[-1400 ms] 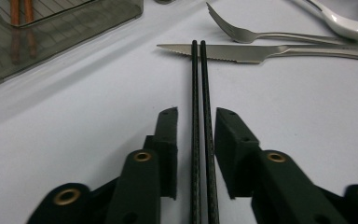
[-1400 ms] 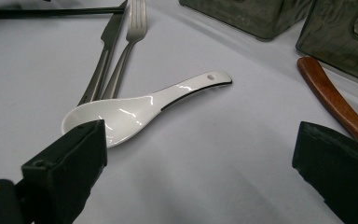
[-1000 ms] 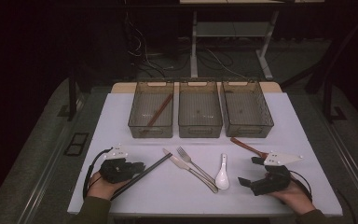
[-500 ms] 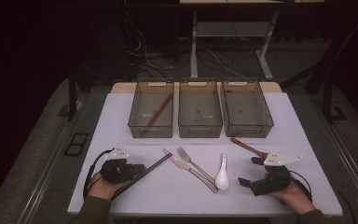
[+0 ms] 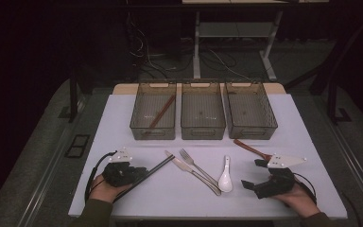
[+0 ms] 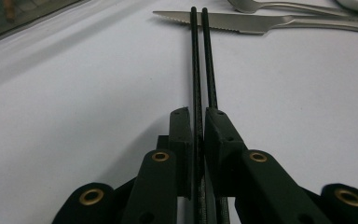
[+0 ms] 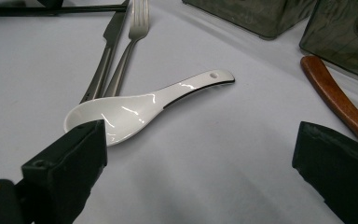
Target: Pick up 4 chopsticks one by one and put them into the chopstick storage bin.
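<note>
My left gripper (image 5: pixel 139 172) rests on the white table (image 5: pixel 123 118) at the front left, shut on a pair of black chopsticks (image 5: pixel 158 165). In the left gripper view the jaws (image 6: pixel 198 114) pinch the two sticks (image 6: pixel 200 56), whose tips reach a steel knife (image 6: pixel 242 23). At the front right, my right gripper (image 5: pixel 252 174) stands open with nothing in it. Its view shows the wide-apart jaws (image 7: pixel 200 130) just short of a white ceramic spoon (image 7: pixel 140 105), with a brown wooden handle (image 7: pixel 335 100) to the right.
A knife (image 5: pixel 189 168), a fork (image 5: pixel 198 168) and the spoon (image 5: pixel 225 176) lie mid-table. Three clear bins stand in a row behind; the left bin (image 5: pixel 153 131) holds brown chopsticks (image 5: pixel 163 111). The wooden-handled utensil (image 5: pixel 250 147) lies in front of the right bin (image 5: pixel 253 128).
</note>
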A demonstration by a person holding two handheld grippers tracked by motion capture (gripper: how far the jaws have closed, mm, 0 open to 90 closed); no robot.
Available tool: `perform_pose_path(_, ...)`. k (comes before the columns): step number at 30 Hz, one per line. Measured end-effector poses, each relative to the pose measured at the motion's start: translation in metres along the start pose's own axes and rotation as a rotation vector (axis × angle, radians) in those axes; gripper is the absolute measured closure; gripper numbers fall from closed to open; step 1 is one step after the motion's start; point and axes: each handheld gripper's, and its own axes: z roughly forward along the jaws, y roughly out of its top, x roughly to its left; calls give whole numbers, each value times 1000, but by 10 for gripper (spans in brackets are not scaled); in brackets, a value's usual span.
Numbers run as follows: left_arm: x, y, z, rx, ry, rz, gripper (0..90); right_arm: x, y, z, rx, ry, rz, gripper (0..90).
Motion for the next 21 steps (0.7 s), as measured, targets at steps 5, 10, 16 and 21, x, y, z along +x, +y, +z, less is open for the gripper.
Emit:
perform_pose_path(5, -1, -1, 2, 11, 6, 6, 800, 0, 0, 0, 1, 1, 2, 30)
perform_pose_path(10, -2, -1, 2, 23, 14, 33, 803, 0, 0, -1, 1, 1, 4, 30)
perform_pose_path(16, -3, 0, 1, 41, 32, 64, 827, 0, 0, -1, 1, 3, 4, 29)
perform_pose_path(21, -2, 0, 1, 45, 28, 71, 840, 0, 0, -1, 2, 4, 1, 30)
